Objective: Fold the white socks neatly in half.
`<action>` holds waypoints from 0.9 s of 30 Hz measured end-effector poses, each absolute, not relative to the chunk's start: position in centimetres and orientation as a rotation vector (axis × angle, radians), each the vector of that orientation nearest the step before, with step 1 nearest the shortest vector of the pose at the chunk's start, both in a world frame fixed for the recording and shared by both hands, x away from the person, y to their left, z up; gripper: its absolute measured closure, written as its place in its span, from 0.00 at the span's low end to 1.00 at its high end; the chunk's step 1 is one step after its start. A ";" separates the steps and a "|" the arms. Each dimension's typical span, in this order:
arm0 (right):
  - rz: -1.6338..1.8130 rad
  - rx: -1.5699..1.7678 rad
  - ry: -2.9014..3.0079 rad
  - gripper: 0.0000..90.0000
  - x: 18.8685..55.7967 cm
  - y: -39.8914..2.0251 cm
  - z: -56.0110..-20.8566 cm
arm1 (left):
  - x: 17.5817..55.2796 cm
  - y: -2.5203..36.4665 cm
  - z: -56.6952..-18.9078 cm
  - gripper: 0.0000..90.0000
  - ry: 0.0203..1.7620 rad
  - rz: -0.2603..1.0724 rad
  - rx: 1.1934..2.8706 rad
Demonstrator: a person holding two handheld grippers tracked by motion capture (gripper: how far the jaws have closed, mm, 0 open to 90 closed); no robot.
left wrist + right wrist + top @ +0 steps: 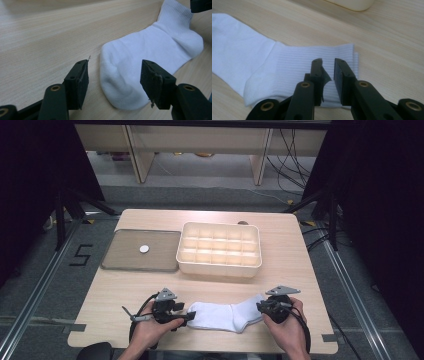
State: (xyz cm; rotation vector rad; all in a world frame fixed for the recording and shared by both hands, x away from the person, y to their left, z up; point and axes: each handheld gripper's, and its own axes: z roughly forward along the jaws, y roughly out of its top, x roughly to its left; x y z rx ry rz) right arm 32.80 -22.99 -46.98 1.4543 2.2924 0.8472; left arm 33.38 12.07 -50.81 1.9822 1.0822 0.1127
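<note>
White sock (pixel 225 316): lying flat on the pale wooden tabletop (pixel 125 285) near the person's edge, stretched between the two grippers, toe end pointing to the left, ribbed cuff to the right. Left gripper (pixel 186 317): resting at the toe end, its fingers (pixel 80 80) standing spread wide with the sock's toe (pixel 120 82) sitting between them, neither pad pressing on the cloth. Right gripper (pixel 260 307): sitting at the cuff end, its fingers (pixel 317 75) standing close together with a narrow gap, hovering over the ribbed cuff (pixel 312 56) and gripping nothing. Cream compartment box (pixel 219 248): standing further back on the tabletop, well apart from the sock. Grey tray (pixel 141 250): lying just left of the box.
</note>
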 end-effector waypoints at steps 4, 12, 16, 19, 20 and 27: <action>0.858 1.445 2.305 0.86 32.8 -22.7 -46.8 | 33.2 11.8 -50.8 0.44 1.109 0.104 1.961; 0.857 1.432 2.330 0.86 32.8 -22.1 -46.6 | 33.2 11.8 -51.1 0.45 1.091 0.091 2.015; 0.867 1.424 2.328 0.86 32.7 -21.8 -46.3 | 33.3 11.4 -50.9 0.46 1.095 0.095 2.014; 0.862 1.421 2.330 0.86 32.5 -21.7 -46.2 | 33.4 11.3 -50.8 0.48 1.093 0.091 2.032; 0.860 1.422 2.330 0.86 32.5 -21.7 -46.2 | 33.4 11.1 -50.9 0.50 1.103 0.086 2.018; 0.859 1.419 2.345 0.85 32.7 -21.7 -46.2 | 33.3 11.0 -51.0 0.58 1.105 0.095 2.067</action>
